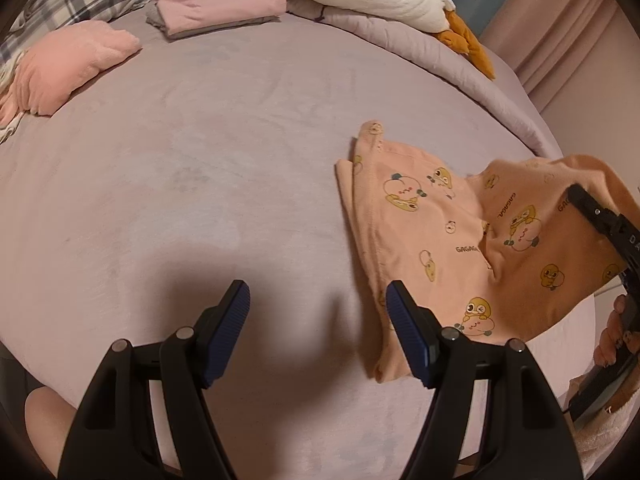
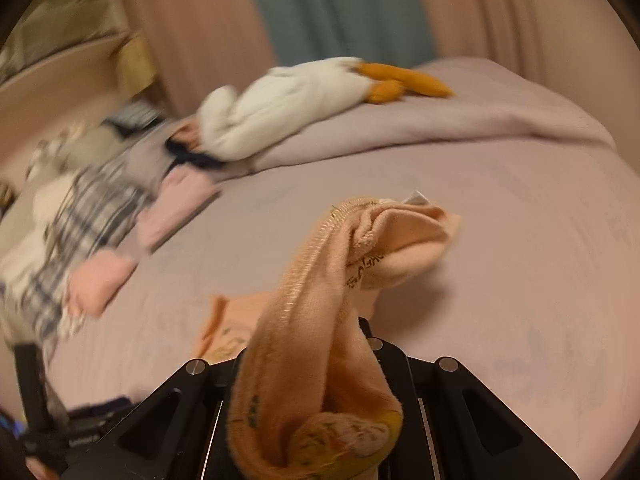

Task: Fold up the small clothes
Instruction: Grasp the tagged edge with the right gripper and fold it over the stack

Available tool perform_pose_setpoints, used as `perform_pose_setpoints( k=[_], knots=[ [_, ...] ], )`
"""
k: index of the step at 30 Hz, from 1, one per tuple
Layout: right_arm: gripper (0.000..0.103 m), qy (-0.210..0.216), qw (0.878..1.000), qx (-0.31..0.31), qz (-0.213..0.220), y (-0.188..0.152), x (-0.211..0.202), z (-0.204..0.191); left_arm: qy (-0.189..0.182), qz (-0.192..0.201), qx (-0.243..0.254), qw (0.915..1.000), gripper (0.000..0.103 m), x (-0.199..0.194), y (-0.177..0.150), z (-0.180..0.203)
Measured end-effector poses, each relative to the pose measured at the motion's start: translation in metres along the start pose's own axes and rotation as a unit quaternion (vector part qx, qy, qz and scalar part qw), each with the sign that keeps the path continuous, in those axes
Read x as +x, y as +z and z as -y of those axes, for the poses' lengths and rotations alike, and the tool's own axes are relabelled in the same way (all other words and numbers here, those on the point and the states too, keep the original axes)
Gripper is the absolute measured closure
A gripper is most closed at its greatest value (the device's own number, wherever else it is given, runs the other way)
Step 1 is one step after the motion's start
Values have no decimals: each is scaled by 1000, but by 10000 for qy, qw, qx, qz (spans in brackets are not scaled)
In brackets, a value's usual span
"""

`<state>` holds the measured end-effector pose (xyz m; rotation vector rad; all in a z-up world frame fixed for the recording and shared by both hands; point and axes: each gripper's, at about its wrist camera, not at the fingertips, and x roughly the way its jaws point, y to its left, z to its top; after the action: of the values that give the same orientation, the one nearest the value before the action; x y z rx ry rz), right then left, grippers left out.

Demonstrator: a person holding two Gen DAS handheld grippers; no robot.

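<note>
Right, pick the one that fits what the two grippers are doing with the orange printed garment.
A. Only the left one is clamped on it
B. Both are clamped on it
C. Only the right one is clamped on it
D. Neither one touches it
C: the right gripper has its jaws shut on the orange printed garment, lifting one end, while the left gripper is open over the bed.

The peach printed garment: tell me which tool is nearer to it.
Right. The right tool is shut on the peach printed garment, lifting one side off the bed. The left tool is open, with one finger over the garment's near edge, gripping nothing.
</note>
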<state>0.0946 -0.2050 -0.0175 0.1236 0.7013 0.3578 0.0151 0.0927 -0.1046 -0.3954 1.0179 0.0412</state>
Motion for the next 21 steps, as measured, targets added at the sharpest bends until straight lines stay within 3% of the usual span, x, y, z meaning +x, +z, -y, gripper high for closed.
perform_pose_setpoints(
  k=[9,16,21],
  knots=[
    [91,643,9884,-1034,-912,-29,43,-58,66,-46,-73,9999,32,-1,-3,-8],
    [91,876,9776,-1011,-1623,-56,71,-66,10,-86,-78,9999,32,0,-2,-8],
    [89,968,9755,-871,-1771,-63,72,-61,-161,-84,-23,9998,32,-2,1,-3]
  ],
)
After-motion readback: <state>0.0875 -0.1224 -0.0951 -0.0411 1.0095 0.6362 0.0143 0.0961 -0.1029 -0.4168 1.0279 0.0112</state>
